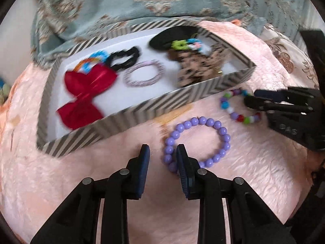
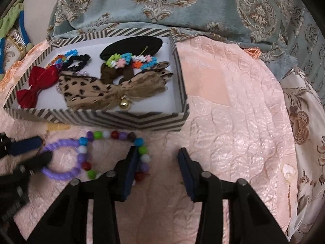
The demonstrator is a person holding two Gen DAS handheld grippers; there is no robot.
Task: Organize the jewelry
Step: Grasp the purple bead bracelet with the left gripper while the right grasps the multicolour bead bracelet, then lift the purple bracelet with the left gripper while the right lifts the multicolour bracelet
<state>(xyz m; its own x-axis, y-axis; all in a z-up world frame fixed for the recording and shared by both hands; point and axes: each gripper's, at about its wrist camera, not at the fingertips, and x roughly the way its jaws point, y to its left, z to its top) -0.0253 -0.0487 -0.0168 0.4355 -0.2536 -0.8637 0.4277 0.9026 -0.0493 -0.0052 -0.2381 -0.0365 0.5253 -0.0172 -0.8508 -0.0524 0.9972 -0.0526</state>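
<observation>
A purple bead bracelet (image 1: 203,121) (image 2: 63,143) lies on the pink bedspread in front of the striped box (image 1: 162,99) (image 2: 101,120). My left gripper (image 1: 162,148) (image 2: 34,151) stands open astride its left rim, one finger inside the ring and one outside, pads not pressing. A multicoloured bead bracelet (image 1: 224,104) (image 2: 105,134) lies to the right of it. My right gripper (image 2: 158,152) (image 1: 250,98) is open, with that bracelet's right-hand beads just inside its left finger (image 2: 132,158). The box holds a red bow (image 2: 38,85), a leopard-print bow (image 2: 113,90) and hair ties.
A pink quilted bedspread (image 2: 233,111) stretches to the right of the box. A blue-grey patterned cushion (image 2: 172,6) rises behind it. Green and blue items (image 2: 12,24) lie at the far left edge.
</observation>
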